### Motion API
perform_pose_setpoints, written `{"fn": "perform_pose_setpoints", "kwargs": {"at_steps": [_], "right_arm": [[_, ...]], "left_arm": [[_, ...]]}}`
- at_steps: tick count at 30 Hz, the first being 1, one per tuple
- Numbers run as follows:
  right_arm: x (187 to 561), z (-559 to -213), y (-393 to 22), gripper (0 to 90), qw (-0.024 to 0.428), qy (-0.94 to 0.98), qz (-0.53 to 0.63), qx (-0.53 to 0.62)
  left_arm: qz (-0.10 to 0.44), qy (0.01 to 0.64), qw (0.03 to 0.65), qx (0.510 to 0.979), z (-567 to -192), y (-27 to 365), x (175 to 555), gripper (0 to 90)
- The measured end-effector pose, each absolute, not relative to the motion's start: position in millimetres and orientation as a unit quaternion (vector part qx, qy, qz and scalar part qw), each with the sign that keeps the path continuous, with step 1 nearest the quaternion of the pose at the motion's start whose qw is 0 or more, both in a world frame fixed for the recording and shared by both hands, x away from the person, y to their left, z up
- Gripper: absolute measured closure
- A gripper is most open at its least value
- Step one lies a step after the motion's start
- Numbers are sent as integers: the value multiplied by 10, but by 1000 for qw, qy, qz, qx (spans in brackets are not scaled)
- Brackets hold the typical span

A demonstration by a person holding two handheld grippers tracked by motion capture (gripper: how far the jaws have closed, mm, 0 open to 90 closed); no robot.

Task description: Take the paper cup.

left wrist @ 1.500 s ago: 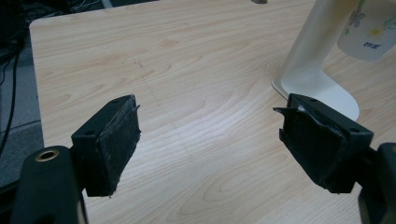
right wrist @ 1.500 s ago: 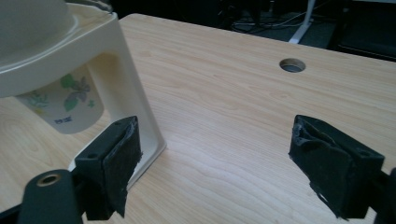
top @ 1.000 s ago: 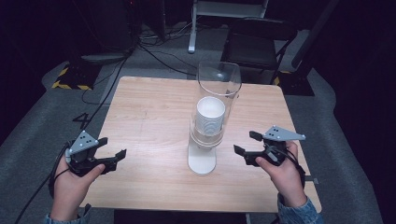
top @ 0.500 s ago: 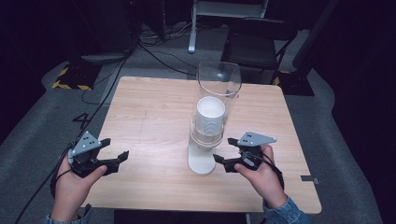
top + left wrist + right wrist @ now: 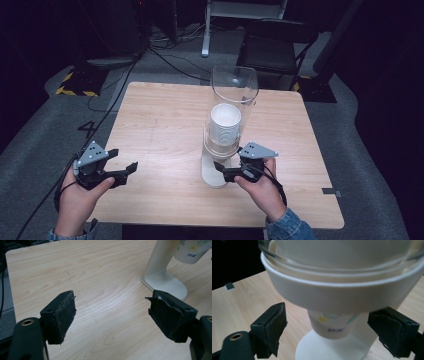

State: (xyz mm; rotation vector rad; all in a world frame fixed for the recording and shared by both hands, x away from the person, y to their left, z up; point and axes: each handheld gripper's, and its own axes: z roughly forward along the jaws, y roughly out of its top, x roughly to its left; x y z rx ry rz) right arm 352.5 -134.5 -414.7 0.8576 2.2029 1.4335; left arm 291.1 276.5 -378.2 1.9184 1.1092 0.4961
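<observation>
A light wooden table [image 5: 165, 125] carries a white cup dispenser with a clear tube [image 5: 227, 135] near its centre, a stack of white paper cups [image 5: 225, 122] inside. The right gripper [image 5: 231, 172], jaws open, sits at the dispenser's base with the lowest flower-printed cup [image 5: 333, 326] between them, its upper part hidden by the collar. The left gripper [image 5: 122, 172], jaws open and empty, hovers over the near left edge.

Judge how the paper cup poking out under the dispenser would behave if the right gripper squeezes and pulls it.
The paper cup looks thin-walled, so the open right gripper would probably dent it. It probably weighs little. It hangs from a stack in the dispenser, so a pull may drag a second cup or rock the tall stand on its base.
</observation>
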Motion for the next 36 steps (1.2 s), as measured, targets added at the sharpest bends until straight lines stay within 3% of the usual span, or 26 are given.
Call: {"fn": "perform_pose_setpoints", "kwargs": {"at_steps": [12,15,19,36], "right_arm": [[3594,-4238,-1245,199,228,753,537,305],[3602,-4232,-1245,273,229,747,543,308],[3599,-4234,-1243,295,230,744,544,312],[3588,-4246,-1260,316,234,751,538,303]], "left_arm": [[198,442,421,767,-3799,2762,2916,224],[196,444,424,764,-3803,2770,2916,238],[195,445,424,764,-3810,2768,2918,239],[196,443,425,765,-3808,2763,2908,242]]}}
